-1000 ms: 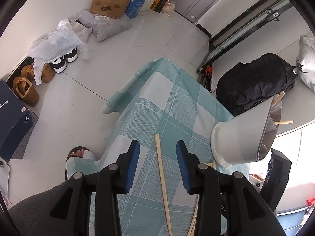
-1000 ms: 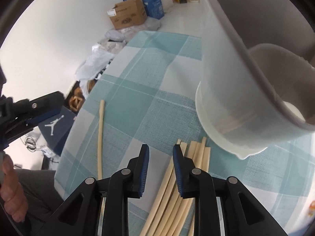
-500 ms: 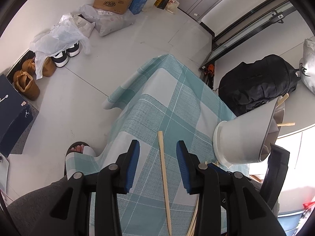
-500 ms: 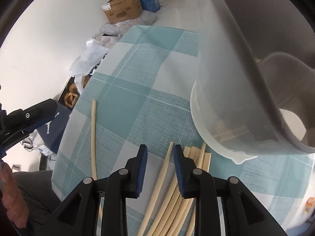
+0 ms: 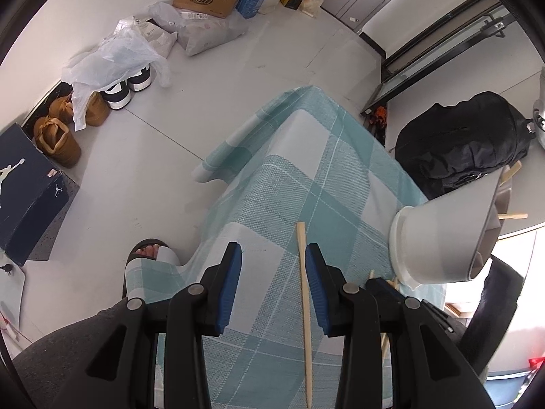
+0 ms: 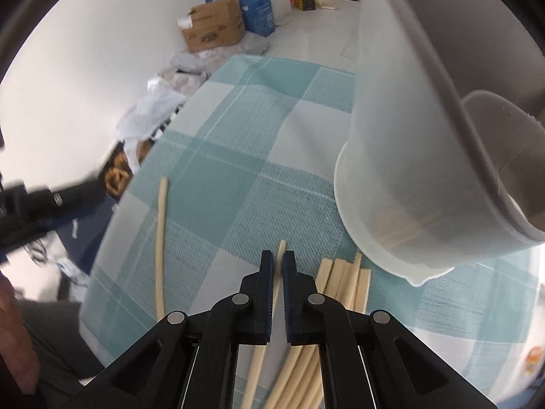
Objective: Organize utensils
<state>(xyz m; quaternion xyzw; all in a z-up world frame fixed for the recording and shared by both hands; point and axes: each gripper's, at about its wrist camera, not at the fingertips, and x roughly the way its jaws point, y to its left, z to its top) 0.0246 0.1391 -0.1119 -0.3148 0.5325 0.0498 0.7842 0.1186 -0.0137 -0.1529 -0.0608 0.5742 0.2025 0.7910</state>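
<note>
Checked cloth [image 6: 238, 156] bears chopstick-filled holder [image 6: 408, 184]; right tongs [image 6: 278, 266] pinch one chopstick [image 6: 280, 250]; left tongs [image 5: 272, 283] wide

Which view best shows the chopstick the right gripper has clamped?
The right wrist view: the right gripper has just closed on the chopstick, beside the loose bundle. In the left wrist view it is hidden behind the left gripper.

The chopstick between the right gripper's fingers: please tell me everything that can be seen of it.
The chopstick is a pale, wood-coloured, slender stick. It lies flat on the checked teal-and-white cloth, its tip pointing toward the white holder but short of it. The right gripper has just closed its blue-padded jaws on it near that end. Its lower part runs under the gripper and out of the picture. It lies apart from the bundle to its right and from the single stick to its left.
</note>
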